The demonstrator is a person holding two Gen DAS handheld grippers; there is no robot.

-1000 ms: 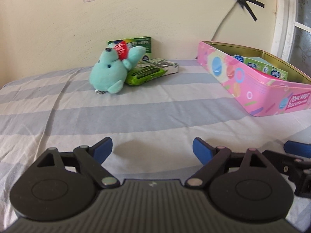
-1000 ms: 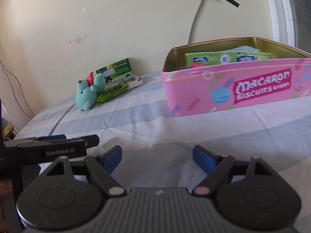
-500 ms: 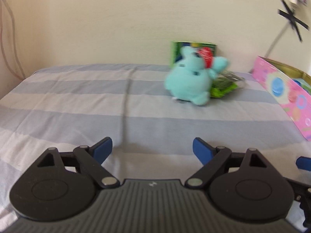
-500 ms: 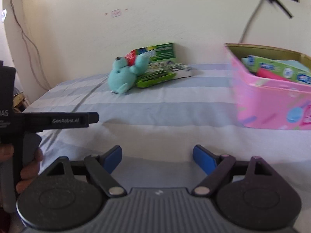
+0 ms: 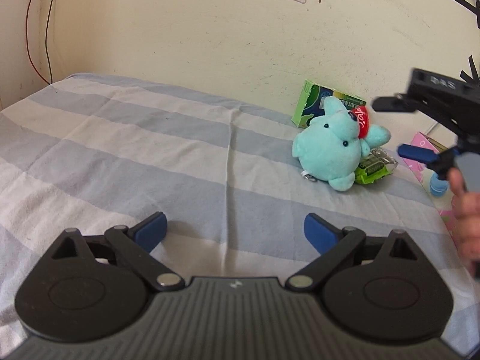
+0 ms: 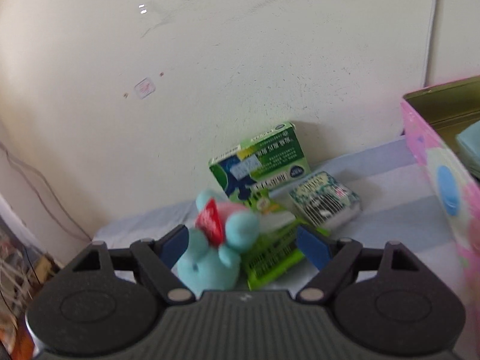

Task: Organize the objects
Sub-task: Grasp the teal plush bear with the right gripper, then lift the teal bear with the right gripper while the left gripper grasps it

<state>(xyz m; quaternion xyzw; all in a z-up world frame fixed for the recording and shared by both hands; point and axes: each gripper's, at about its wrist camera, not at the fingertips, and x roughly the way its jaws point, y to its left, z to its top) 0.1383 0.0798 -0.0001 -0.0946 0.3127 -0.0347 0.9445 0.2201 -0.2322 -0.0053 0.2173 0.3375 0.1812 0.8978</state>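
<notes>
The plush (image 5: pixel 333 147) was a small teal animal with black bead eyes, round body and stubby limbs, and a red tag (image 5: pixel 361 120) with white lettering by its head. It lay on the striped bed (image 5: pixel 150 156) near the wall, touching a bright green packet (image 5: pixel 373 172) on its far side. Behind it a green box (image 5: pixel 312 105) leaned against the wall, and a silvery patterned packet (image 6: pixel 325 199) lay just beside the green one. The pink tin (image 6: pixel 444 180) stood to the right, apart from this cluster, with something pale blue inside it.

The left tongs (image 5: pixel 235 231) were spread wide, released, holding nothing, low over bare sheet and well short of the plush.

The right tongs (image 6: pixel 240 247) were also spread wide. In the right wrist view, which was blurred, the plush (image 6: pixel 216 249) and part of the green packet (image 6: pixel 270 255) sat between the two blue fingers; the left finger (image 6: pixel 174 246) looked close to the plush's side, though whether it touched could not be told. Nothing was gripped. From the left wrist view the right tongs (image 5: pixel 420 154) hung just beside the plush, held by the right hand (image 5: pixel 466 207).
</notes>
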